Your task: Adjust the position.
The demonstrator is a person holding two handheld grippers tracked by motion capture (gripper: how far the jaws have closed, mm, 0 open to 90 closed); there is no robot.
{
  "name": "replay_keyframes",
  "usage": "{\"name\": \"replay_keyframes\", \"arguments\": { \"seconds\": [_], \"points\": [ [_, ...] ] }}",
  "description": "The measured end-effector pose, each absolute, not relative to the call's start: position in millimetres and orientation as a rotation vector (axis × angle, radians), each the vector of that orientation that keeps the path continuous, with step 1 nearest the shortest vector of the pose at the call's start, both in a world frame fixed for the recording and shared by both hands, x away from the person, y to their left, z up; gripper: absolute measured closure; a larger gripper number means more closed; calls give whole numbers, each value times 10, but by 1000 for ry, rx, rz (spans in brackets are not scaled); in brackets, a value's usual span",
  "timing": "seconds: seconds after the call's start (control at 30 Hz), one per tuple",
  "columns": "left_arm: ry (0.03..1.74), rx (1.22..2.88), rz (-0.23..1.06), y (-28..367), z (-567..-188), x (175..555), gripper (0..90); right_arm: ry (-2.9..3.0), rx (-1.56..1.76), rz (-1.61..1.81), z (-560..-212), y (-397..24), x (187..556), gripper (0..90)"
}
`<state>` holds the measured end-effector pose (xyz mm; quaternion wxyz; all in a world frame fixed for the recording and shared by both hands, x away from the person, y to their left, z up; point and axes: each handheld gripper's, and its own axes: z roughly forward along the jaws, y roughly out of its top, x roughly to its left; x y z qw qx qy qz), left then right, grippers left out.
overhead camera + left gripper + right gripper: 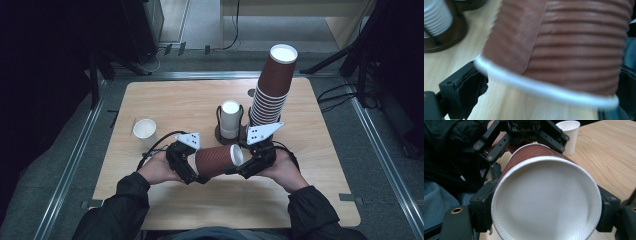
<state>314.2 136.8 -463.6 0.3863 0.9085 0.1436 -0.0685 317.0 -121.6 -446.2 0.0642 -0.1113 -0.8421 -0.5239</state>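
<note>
Brown cup (216,160) held on its side above the table, just in front of the holder (230,131). Left gripper (187,167) clamps one end, right gripper (248,165) the other. Likely cups stuck together: pull straight apart, avoid crushing the walls.

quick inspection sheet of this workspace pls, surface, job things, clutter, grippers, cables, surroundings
surface: light wooden table, rounded corners, no spills seen.
job's things: brown ribbed cup held on its side between both grippers; tall leaning stack of brown cups; white cup stack in a dark holder; lone white cup upright at left.
clutter: nothing seen.
grippers: left gripper shut on the cup's rim end; right gripper shut on its base end.
cables: black cable loops from the left gripper; more cables on the floor at right.
surroundings: grey floor, metal rails, dark stands.
</note>
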Motion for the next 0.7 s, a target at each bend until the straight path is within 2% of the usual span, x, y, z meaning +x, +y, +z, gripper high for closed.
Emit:
{"name": "replay_keyframes", "arguments": {
  "seconds": [0.27,0.4,0.7],
  "points": [
    [349,2286,-173,1370,-4608,3129,0,-2492,-338,-1617,-4476,-1163,3169,219],
    [363,2277,-146,1393,-4588,3129,56,-2471,-346,-1630,-4479,-1171,3178,220],
    [346,2324,-151,1398,-4623,3135,77,-2520,-326,-1596,-4504,-1119,3155,219]
  ]
}}
